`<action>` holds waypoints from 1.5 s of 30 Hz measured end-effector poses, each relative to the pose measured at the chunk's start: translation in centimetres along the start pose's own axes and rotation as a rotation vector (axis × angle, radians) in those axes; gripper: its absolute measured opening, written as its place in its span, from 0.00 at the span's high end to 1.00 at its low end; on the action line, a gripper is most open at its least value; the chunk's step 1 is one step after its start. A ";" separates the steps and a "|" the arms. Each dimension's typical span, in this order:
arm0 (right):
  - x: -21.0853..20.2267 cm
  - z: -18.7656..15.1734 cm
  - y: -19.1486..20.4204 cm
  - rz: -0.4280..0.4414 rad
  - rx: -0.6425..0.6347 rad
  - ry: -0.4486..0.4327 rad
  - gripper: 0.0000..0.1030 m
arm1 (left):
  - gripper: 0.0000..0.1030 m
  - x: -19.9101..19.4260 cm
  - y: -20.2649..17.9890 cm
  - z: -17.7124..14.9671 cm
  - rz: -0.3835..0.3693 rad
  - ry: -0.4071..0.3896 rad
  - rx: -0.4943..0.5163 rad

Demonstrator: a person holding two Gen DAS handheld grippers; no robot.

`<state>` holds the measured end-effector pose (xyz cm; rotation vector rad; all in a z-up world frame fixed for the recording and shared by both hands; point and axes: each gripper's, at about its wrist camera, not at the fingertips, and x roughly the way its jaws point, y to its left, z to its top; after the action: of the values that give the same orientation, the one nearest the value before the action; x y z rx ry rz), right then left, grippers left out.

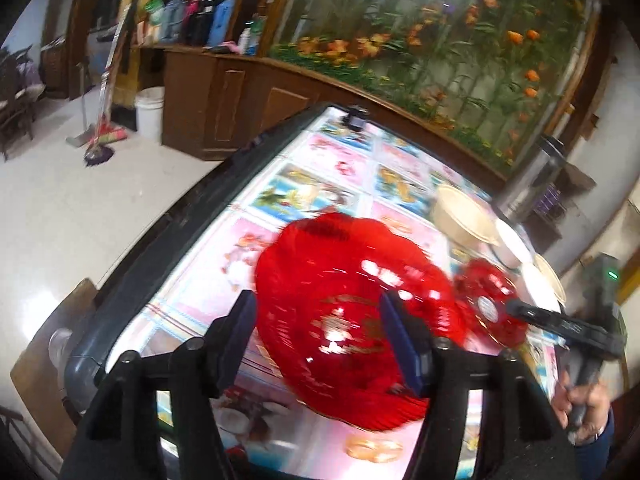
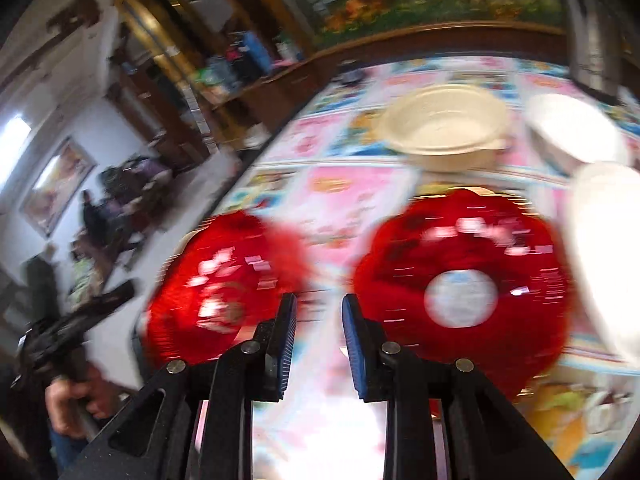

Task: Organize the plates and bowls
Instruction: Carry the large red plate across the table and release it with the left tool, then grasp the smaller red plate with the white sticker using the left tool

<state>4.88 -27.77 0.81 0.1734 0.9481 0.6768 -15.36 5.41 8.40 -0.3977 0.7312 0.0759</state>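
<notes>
Both grippers: black plastic frames w/ silver pivot screws, blue ribbed pads on fingers (image 1: 404, 344). Left gripper (image 1: 320, 344), right gripper (image 2: 319, 344) same build. Right unit's body shows green LED. Dark blue garment at hand (image 1: 580, 404).

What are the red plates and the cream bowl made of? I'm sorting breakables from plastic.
Red plates: probably translucent glossy plastic, possibly glass; light shines through, with sharp glints and scalloped rims. Cream bowl: matte, thin-rimmed, likely plastic or pulp; blur leaves it open.
</notes>
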 end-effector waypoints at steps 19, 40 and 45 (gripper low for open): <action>-3.5 -7.9 -2.5 0.024 -0.062 0.241 0.73 | 0.36 2.2 -11.1 -3.4 -0.197 0.112 0.210; -10.4 -9.9 -10.2 -0.020 0.156 -0.011 0.73 | 0.36 8.0 -18.2 -9.2 -0.212 0.283 0.312; -10.3 -10.5 -10.5 -0.017 0.163 -0.001 0.73 | 0.36 9.0 -18.5 -9.5 -0.213 0.299 0.312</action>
<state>-2.79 -43.75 -2.67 0.3094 1.0024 0.5842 -10.88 -15.90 2.05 -0.1865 0.9739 -0.3021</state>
